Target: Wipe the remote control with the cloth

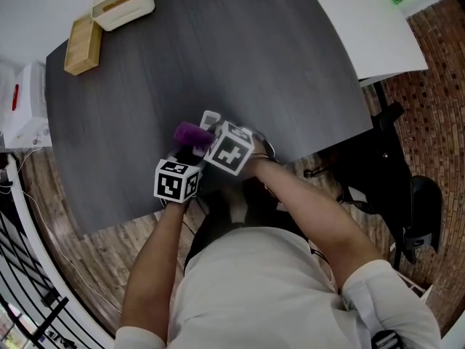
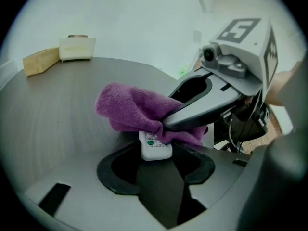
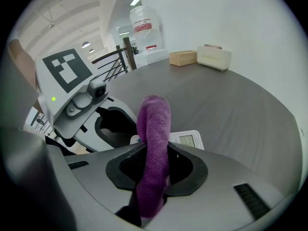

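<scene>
L tongs [image 2: 156, 162] pinch the near end of the white remote [image 2: 155, 147], one pad on each long side, green button end facing the camera. R tongs [image 3: 154, 170] are pressed together on the purple cloth [image 3: 154, 129]; a thick fold stands up between the pads and a tail hangs below them.

In the left gripper view the R tongs come in from the right at a slant. Their tip is buried in the cloth, which drapes over the far part of the remote and touches it. In the right gripper view the remote's display end pokes out just beside the cloth, on the right.

Both tongs tilt steeply down and meet close together over the near edge of the dark grey bench [image 1: 240, 64]. Can't tell whether the remote rests on the top or is held just clear.

From the head view, L marker cube [image 1: 176, 180] sits just below and left of R marker cube [image 1: 231, 149], nearly touching. L forearm [image 1: 156, 260] runs up from below. R forearm [image 1: 312, 209] reaches in diagonally from lower right, elbow bent.

Well apart, at the bench's far corner: a wooden box [image 1: 83, 45] beside a cream tray [image 1: 123, 4].
</scene>
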